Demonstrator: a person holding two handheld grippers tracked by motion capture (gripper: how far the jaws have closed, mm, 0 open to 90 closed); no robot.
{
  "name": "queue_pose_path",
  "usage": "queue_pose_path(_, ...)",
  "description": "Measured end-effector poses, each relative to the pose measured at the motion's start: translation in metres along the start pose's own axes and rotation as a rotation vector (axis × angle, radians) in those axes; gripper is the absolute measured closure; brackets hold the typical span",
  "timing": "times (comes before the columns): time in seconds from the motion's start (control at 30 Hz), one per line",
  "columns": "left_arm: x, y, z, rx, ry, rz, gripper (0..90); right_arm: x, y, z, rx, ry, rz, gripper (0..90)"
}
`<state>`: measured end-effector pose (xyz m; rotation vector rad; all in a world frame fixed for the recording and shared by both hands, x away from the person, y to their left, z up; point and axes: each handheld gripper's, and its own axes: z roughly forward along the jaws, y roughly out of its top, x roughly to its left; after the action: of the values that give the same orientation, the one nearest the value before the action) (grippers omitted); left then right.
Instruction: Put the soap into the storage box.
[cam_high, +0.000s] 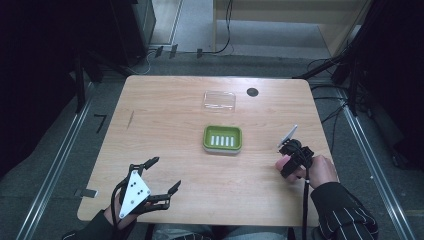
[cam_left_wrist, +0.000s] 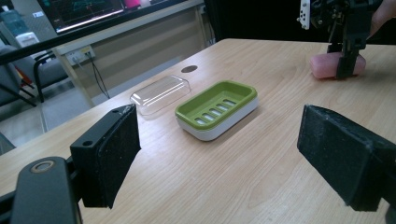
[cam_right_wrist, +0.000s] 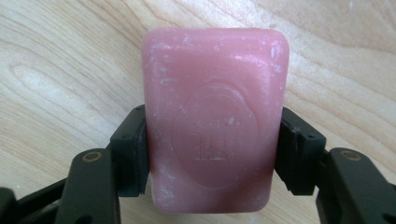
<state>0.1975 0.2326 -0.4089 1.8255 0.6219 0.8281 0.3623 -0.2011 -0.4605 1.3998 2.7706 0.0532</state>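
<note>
A pink soap bar (cam_right_wrist: 215, 116) lies flat on the wooden table, and my right gripper (cam_right_wrist: 212, 154) is shut on its two long sides. In the high view that gripper (cam_high: 289, 161) points down at the soap (cam_high: 283, 162) near the table's right edge. From the left gripper view the soap (cam_left_wrist: 327, 65) shows far off under the right gripper (cam_left_wrist: 345, 65). A green soap dish (cam_high: 222, 138) with a slotted tray sits mid-table, also visible as the dish (cam_left_wrist: 217, 108). My left gripper (cam_high: 166, 175) stands open at the front left, its jaws wide apart, holding nothing.
A clear plastic lid (cam_high: 219, 100) lies behind the dish, seen again as the lid (cam_left_wrist: 160, 94). A dark round hole (cam_high: 252, 92) marks the table's far side. Cables and stands ring the table (cam_high: 165, 115) on the floor.
</note>
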Motion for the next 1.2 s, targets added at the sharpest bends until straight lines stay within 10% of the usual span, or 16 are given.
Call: queue_pose_path(1.2, 0.001, 0.0, 0.001, -0.002, 0.001, -0.003, 13.6, 0.012, 0.022, -0.02, -0.093, -0.038, -0.107, 38.4)
